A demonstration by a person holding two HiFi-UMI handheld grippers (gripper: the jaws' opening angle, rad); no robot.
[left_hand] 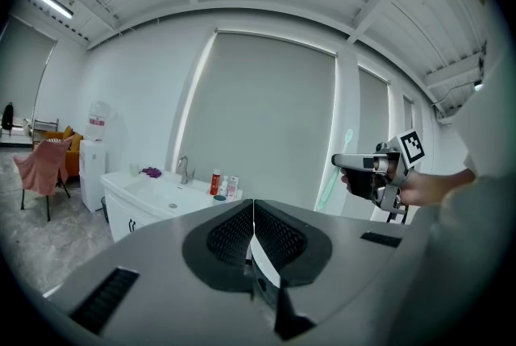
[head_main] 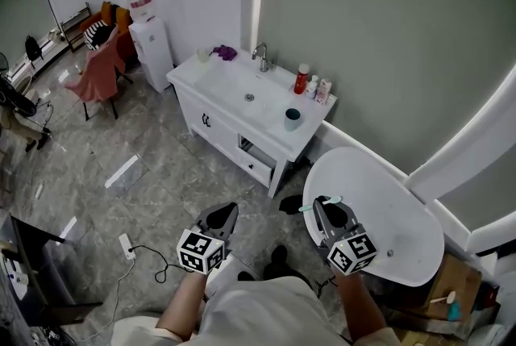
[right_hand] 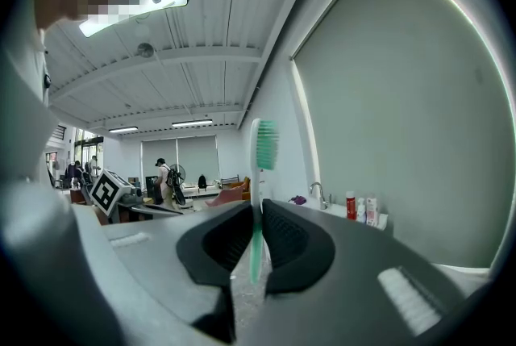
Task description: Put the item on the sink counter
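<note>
Green toothbrush point(right_hand: 255, 175) upright, bristles on top, pinched by right tool point(right_hand: 256, 207), sink counter point(right_hand: 330, 210) beyond at right

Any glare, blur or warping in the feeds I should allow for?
Head view: even light, sharp, sink counter crisp, lines bowed at the edges. Left gripper view: heavy fisheye, black corners. Right gripper view: ceiling lamp flares; toothbrush distinct in the jaws.

The head camera looks steeply down from overhead onto the left gripper point(head_main: 222, 215), the right gripper point(head_main: 329, 211) and the floor point(head_main: 121, 143). Each gripper camera sits close behind its own jaws and faces roughly level. All three views share the distant sink desk point(head_main: 218, 82).
</note>
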